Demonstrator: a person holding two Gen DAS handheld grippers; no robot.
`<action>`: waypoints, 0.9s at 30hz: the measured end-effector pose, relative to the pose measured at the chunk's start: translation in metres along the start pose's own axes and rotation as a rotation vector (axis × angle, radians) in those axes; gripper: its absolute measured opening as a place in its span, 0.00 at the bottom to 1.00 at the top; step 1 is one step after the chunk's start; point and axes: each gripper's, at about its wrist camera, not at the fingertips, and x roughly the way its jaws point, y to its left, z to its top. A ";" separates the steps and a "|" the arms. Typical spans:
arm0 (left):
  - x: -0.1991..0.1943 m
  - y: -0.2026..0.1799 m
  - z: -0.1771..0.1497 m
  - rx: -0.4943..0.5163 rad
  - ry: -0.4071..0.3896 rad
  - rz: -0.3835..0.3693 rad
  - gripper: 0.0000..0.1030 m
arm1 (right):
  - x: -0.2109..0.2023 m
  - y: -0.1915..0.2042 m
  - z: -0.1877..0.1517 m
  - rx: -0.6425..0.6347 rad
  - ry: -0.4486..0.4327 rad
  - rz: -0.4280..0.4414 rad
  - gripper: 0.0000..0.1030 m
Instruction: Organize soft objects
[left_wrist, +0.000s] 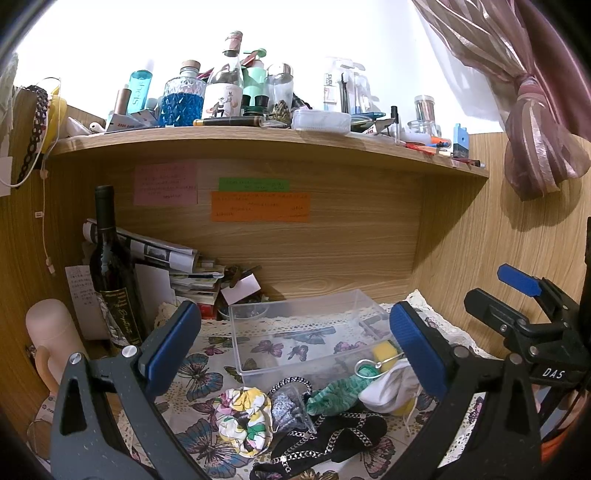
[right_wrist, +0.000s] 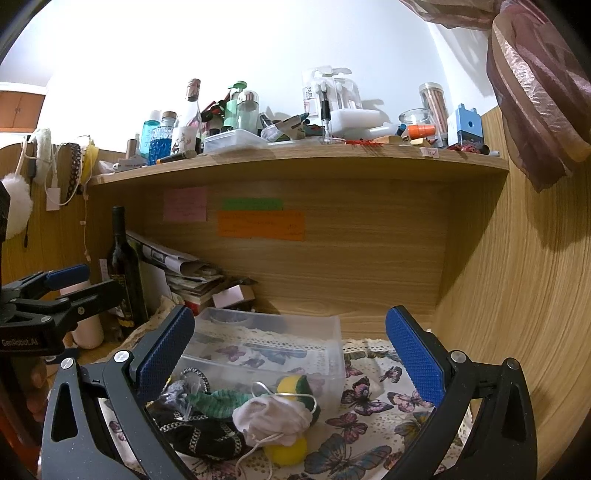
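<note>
A pile of soft things lies on the butterfly cloth in front of an empty clear plastic box: a floral scrunchie, a green knitted piece, a white cloth mask, a black chain-patterned cloth and a yellow sponge. My left gripper is open above the pile, empty. My right gripper is open and empty, above the white mask, the green piece, the black cloth and a yellow ball. The box stands behind them.
A wine bottle and stacked papers stand at the back left. A pink flask is at the left. A crowded shelf hangs overhead. Wooden walls close the back and right. The right gripper's body shows in the left wrist view.
</note>
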 end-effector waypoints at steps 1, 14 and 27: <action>0.000 0.001 0.000 -0.001 -0.001 0.000 1.00 | 0.000 0.000 0.000 0.000 -0.001 -0.001 1.00; 0.000 -0.002 0.001 0.001 -0.004 0.001 1.00 | -0.004 0.001 0.003 0.009 -0.009 0.004 1.00; -0.001 -0.004 0.003 0.001 -0.009 -0.002 1.00 | -0.006 0.001 0.004 0.013 -0.013 0.011 1.00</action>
